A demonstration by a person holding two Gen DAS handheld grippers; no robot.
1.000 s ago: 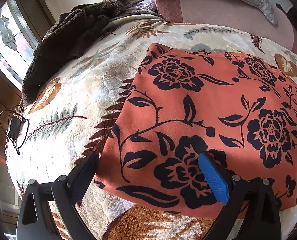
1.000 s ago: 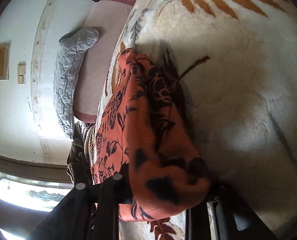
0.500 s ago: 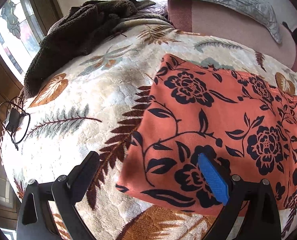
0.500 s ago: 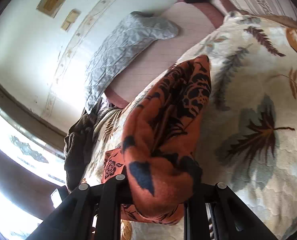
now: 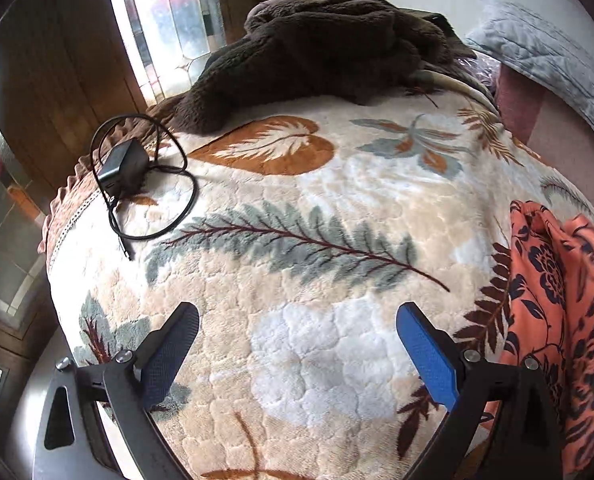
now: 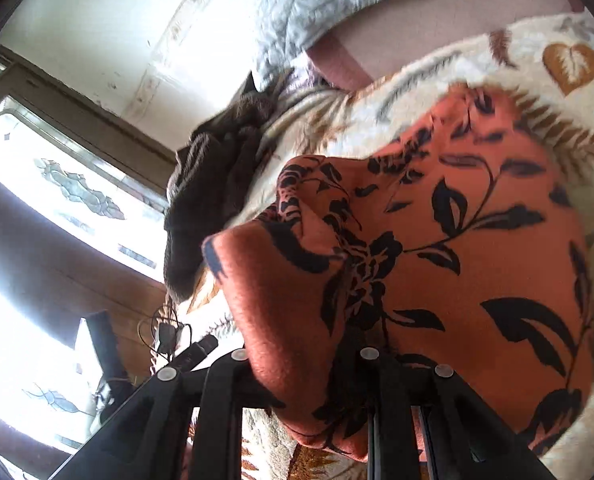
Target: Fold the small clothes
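Orange floral garment bunched between right gripper fingers, pinched narrow on a fold, lifted over its flat part on the bed. Left gripper fingers wide, empty; a second ago they straddled the garment edge, now it sits right of them, only blanket between. Reads as fold carried across, left freed to regrasp

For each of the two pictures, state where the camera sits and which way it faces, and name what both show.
Left wrist: on the open left gripper, looking down across the leaf-print blanket at the charger.
Right wrist: on the right gripper, rolled, facing the orange floral garment it clamps.
Shared: garment, blanket, brown throw.
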